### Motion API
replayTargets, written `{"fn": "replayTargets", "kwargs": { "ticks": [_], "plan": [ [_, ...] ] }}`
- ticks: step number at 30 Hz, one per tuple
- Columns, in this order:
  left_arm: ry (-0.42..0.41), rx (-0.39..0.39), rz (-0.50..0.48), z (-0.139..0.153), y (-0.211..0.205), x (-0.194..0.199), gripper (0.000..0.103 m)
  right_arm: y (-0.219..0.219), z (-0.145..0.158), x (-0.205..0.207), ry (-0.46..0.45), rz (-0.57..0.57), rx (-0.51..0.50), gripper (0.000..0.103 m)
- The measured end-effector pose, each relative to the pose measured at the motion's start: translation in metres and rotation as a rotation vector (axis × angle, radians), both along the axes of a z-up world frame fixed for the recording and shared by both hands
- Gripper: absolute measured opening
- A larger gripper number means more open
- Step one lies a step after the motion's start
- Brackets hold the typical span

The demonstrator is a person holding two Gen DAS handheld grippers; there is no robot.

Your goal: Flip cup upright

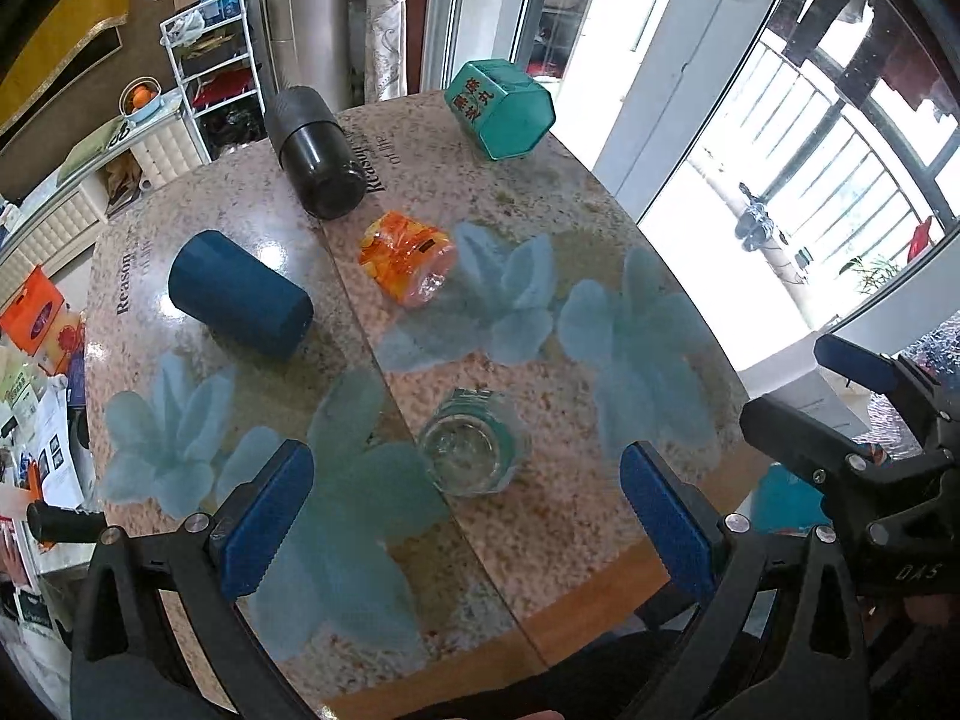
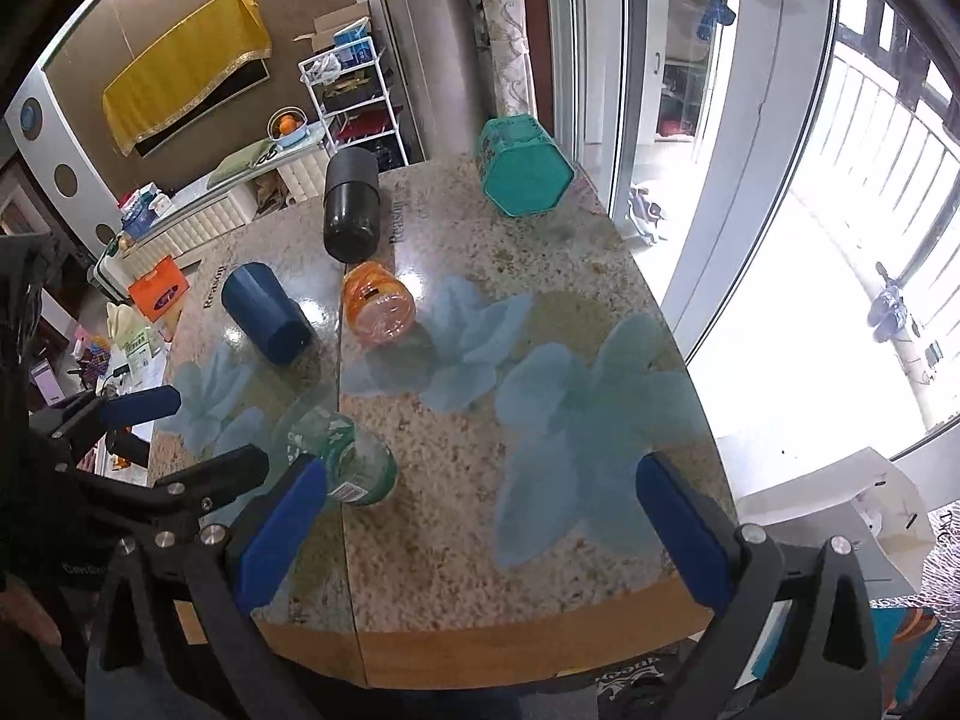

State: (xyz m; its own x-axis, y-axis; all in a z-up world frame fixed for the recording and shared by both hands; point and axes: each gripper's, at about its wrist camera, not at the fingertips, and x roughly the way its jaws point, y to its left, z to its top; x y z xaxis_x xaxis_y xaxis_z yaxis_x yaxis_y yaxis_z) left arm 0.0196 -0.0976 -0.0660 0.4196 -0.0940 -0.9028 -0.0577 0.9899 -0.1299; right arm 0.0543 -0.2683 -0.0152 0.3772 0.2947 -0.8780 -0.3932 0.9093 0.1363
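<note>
Two claws hang spread wide with nothing between them: the left claw [image 1: 468,516] frames the clear green-labelled cup [image 1: 471,450], lying on its side near the worktop's [image 1: 570,540] near edge, mouth toward the camera; the right claw [image 2: 486,528] hovers beside it, over bare surface.

Judged from here, slick glass on a glossy top could roll or squirt sideways if pinched off-centre, possibly over the near edge. Tipping it too fast might knock the orange cup [image 1: 405,258] at twelve o'clock.

Farther out lie a blue cup [image 1: 240,294] at ten o'clock, a black cup [image 1: 315,156], and a teal hexagonal cup [image 1: 501,108] bearing orange Chinese characters, unreadable. "Reason" is printed on the worktop.
</note>
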Motion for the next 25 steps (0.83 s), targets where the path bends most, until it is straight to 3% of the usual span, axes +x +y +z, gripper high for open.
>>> {"fn": "replayTargets", "kwargs": {
  "ticks": [25],
  "plan": [
    [-0.01,0.004,0.0,0.001,-0.0028,-0.0084,0.103,-0.0041,-0.0019,-0.0031,0.009,0.012,0.014,0.103]
  ]
}}
